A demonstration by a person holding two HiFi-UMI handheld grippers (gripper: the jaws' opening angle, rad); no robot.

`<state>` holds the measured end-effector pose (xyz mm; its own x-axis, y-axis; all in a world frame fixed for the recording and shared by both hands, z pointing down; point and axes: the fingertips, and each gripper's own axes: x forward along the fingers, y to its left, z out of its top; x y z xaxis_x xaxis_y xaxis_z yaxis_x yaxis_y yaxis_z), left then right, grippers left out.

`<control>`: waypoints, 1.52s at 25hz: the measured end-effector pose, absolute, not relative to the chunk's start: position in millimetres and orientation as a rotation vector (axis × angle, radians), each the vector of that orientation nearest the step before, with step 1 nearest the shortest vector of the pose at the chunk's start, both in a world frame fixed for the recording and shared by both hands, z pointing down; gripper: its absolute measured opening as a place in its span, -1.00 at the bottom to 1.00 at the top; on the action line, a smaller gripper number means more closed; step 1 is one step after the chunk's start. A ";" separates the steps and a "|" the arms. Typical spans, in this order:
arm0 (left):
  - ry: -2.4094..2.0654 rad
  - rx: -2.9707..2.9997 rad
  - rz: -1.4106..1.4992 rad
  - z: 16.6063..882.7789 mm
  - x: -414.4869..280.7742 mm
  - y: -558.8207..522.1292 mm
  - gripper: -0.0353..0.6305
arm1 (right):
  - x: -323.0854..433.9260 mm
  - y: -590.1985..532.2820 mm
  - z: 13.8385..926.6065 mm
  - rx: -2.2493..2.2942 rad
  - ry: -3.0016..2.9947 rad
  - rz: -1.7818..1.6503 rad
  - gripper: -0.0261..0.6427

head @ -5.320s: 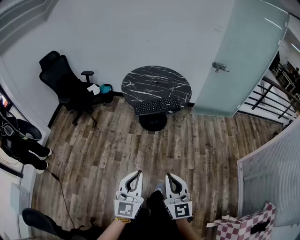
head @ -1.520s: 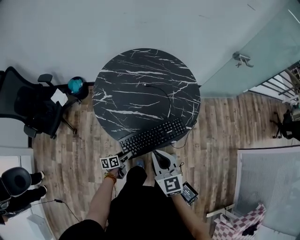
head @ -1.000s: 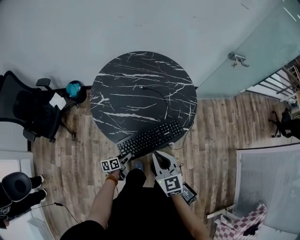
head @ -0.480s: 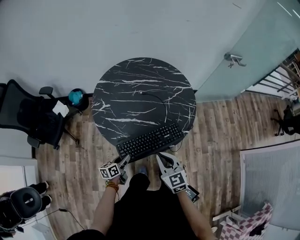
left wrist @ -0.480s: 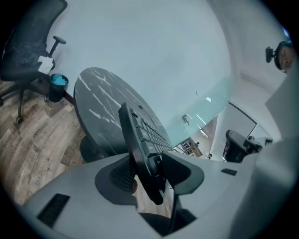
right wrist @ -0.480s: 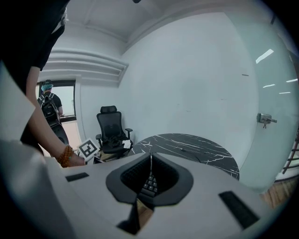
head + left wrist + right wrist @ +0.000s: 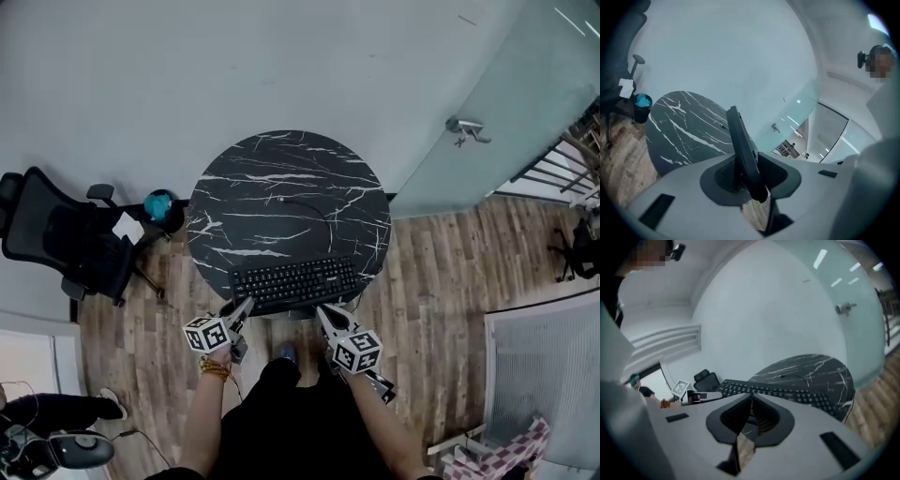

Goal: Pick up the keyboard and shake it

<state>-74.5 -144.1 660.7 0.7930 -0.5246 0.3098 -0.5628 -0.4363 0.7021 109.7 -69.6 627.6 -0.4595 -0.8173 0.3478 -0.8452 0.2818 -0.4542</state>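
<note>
A black keyboard (image 7: pixel 293 281) lies along the near edge of the round black marble table (image 7: pixel 281 178), overhanging it slightly. My left gripper (image 7: pixel 246 306) is at the keyboard's front left corner. In the left gripper view the keyboard (image 7: pixel 739 140) stands edge-on between the closing jaws of the left gripper (image 7: pixel 749 176), and both pads touch it. My right gripper (image 7: pixel 323 310) points at the front edge right of the middle. In the right gripper view the right gripper (image 7: pixel 751 401) is shut, its tips against the keyboard (image 7: pixel 787 393), with nothing seen between them.
A thin cable (image 7: pixel 314 202) curls across the tabletop behind the keyboard. A black office chair (image 7: pixel 66 244) and a teal bin (image 7: pixel 157 204) stand at the left. A frosted glass door (image 7: pixel 487 103) is at the right, over wood flooring (image 7: pixel 431 281).
The left gripper has come up to the keyboard's front left corner and its jaws have narrowed onto it. The right gripper has stayed shut at the front edge. The head view has shifted back.
</note>
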 end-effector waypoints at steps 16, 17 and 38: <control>-0.796 2.112 0.087 640.9 -69.2 -143.2 -0.56 | 133.2 -111.1 759.8 1.882 -2.406 2.595 -0.17; -0.797 2.111 0.086 641.5 -69.4 -142.4 -0.56 | 134.6 -115.2 760.8 1.907 -2.418 2.589 -0.17; -0.815 2.172 -0.026 641.2 -91.7 -127.9 -0.22 | 144.0 -164.0 659.0 1.718 -2.895 2.286 -0.67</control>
